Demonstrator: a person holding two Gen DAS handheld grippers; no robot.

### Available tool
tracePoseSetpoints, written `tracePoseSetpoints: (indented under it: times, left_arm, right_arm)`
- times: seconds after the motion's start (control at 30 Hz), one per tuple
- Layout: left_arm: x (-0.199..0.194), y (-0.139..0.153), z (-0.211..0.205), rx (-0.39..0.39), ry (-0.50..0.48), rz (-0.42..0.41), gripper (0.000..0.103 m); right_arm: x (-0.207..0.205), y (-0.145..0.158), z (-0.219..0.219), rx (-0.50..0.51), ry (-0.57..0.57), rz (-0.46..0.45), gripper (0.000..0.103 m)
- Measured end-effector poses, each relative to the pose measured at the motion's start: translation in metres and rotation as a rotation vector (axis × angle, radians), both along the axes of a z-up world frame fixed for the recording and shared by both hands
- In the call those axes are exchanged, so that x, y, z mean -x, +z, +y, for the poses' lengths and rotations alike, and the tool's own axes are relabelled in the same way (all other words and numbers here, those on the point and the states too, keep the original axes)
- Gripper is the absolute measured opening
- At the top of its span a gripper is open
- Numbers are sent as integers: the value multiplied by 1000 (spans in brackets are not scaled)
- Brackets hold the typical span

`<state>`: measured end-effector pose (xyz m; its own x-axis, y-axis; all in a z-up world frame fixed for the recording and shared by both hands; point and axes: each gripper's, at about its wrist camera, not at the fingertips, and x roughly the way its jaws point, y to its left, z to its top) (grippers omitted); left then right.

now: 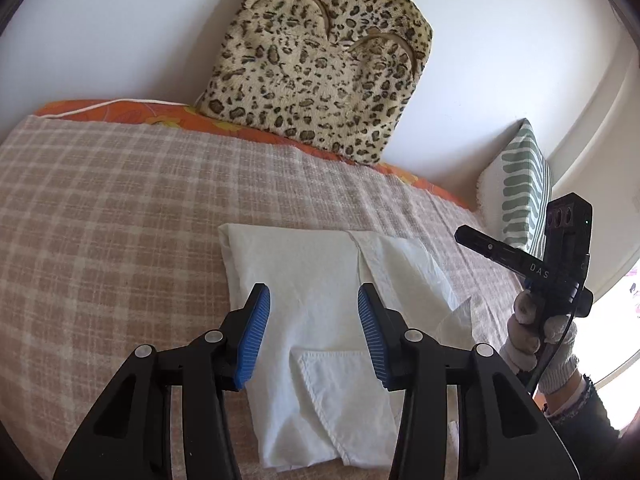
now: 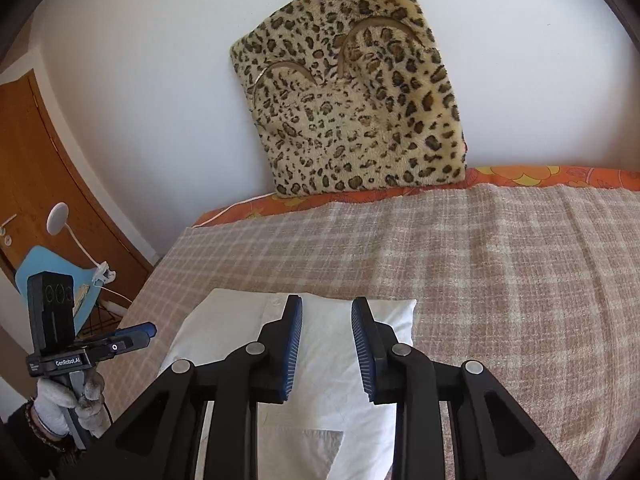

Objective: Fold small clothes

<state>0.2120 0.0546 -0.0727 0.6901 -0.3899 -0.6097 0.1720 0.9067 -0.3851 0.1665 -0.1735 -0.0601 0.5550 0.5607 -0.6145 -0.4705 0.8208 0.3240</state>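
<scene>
A white garment (image 1: 312, 260) lies folded in a rough rectangle on the plaid blanket (image 1: 120, 200), with a hemmed flap turned up at its near end. My left gripper (image 1: 314, 296) hovers above it, open, nothing between the blue pads (image 1: 256, 336). In the right wrist view the same white garment (image 2: 224, 320) lies under my right gripper (image 2: 327, 304), which is open at a narrower gap and holds nothing. A gloved hand holds the right gripper (image 1: 520, 260) at the garment's right side. Another gloved hand holds the left gripper (image 2: 132, 336) off the bed's left edge.
A leopard-print cushion (image 1: 320, 68) leans on the white wall behind the bed. An orange flowered sheet (image 1: 120, 112) shows past the blanket. A green-striped pillow (image 1: 520, 188) stands at the right. A wooden door (image 2: 36, 184) and a blue chair (image 2: 48, 264) are at the left.
</scene>
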Motion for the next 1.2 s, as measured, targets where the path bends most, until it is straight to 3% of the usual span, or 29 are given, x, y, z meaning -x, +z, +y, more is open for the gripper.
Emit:
tracePoseSetpoints:
  times: [0.07, 0.13, 0.37, 0.63, 0.77, 0.87, 0.97, 1.1, 1.2]
  left_arm:
    - [-16, -2, -12, -83, 0, -15, 42]
    - [-30, -13, -17, -117, 1, 7, 41]
    - [-34, -51, -28, -301, -11, 37, 39]
    - [-26, -43, -30, -341, 12, 0, 39]
    - [-13, -27, -28, -354, 37, -41, 42]
    - [2, -19, -25, -350, 43, -54, 49]
    - [18, -14, -10, -220, 53, -9, 58]
    - [40, -23, 18, 89, 62, 105, 63]
    - [50, -44, 29, 250, 76, 193, 65]
  right_arm:
    - [-7, -3, 19, 52, 29, -9, 27]
    - [-14, -11, 37, 119, 52, -18, 27]
    - [-32, -62, 54, 301, 99, 78, 25]
    - [-32, -59, 37, 282, 83, 82, 26]
    - [-32, -46, 18, 224, 29, 65, 37]
    - [-35, -43, 0, 200, -10, 61, 56]
    - [-41, -49, -22, 111, -27, 130, 64]
    - [-51, -71, -40, -21, -18, 279, 75]
    - [-54, -83, -46, -117, -2, 328, 77]
